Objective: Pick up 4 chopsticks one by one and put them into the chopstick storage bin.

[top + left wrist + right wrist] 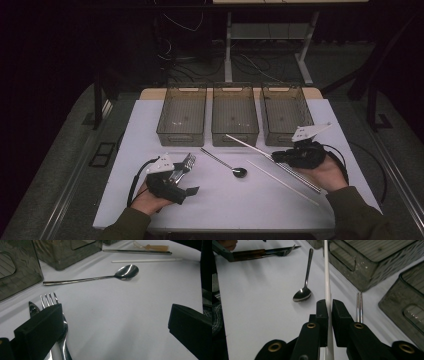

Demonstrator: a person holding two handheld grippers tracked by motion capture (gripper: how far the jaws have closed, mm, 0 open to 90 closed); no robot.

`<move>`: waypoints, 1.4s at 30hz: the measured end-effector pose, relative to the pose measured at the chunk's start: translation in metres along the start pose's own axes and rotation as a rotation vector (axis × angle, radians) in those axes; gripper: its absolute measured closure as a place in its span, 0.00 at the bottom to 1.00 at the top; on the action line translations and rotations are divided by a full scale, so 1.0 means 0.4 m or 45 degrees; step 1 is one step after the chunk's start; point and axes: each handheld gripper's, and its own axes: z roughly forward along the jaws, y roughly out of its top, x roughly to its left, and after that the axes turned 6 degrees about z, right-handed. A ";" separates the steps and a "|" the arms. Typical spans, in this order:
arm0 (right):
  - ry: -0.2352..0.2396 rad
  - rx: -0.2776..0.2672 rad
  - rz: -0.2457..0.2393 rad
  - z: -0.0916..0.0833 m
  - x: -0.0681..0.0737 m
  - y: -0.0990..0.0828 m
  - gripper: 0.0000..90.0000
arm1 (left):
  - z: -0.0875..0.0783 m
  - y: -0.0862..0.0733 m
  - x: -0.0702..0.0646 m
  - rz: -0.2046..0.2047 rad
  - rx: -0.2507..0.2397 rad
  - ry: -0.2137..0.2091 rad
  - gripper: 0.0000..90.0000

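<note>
Three grey bins (235,112) stand in a row at the far edge of the white table (225,200), with cutlery scattered in front of them. Your right gripper (330,305) has its jaws pressed together on a white chopstick (326,270), which runs straight out ahead of it toward the bins. In the high view, that chopstick (250,144) slants from your right hand up toward the middle bin. A second white chopstick (282,182) lies flat on the table, just beside a pair of metal chopsticks (296,174). A spoon (226,164) rests near the table's centre.

Your left gripper (112,327) sits low with its jaws spread wide and nothing between them. One jaw lies over a fork (51,298) and a knife (32,308), at the table's left.

You appear to be sorting cutlery into the bins, with the chopstick picked up and ready to carry. Next, bring it over a bin, line it up lengthwise so it fits inside the walls, then release.
</note>
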 end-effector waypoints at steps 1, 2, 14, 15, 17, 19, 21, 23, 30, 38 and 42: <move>0.000 0.000 0.000 0.000 0.000 0.000 0.93 | 0.001 -0.001 -0.001 0.001 0.003 0.001 0.00; -0.002 0.008 -0.004 0.001 -0.001 0.007 0.93 | 0.003 -0.001 -0.003 0.003 0.004 0.001 0.00; -0.022 -0.027 0.028 0.017 -0.008 0.085 0.93 | 0.004 -0.001 -0.008 0.033 0.036 0.009 0.00; -0.025 -0.029 0.030 0.020 -0.009 0.091 0.93 | 0.004 -0.002 -0.008 0.032 0.034 0.011 0.00; -0.027 -0.029 0.039 0.026 -0.009 0.103 0.93 | 0.004 -0.002 -0.007 0.028 0.039 0.013 0.00; -0.024 -0.032 0.040 0.032 -0.008 0.114 0.93 | 0.003 -0.002 -0.006 0.032 0.042 0.015 0.00; -0.030 -0.034 0.033 0.040 -0.006 0.125 0.93 | 0.003 -0.002 -0.006 0.029 0.038 0.017 0.00; -0.029 -0.031 0.033 0.045 -0.003 0.138 0.93 | 0.004 -0.002 -0.006 0.020 0.036 0.023 0.00; -0.041 -0.036 0.036 0.069 0.003 0.180 0.93 | 0.001 -0.001 -0.006 0.022 0.032 0.018 0.00; -0.051 -0.025 0.035 0.100 0.015 0.232 0.93 | 0.001 0.000 -0.007 0.017 0.027 0.018 0.00; -0.063 -0.018 0.049 0.120 0.020 0.260 0.93 | 0.001 0.000 -0.007 0.017 0.028 0.018 0.00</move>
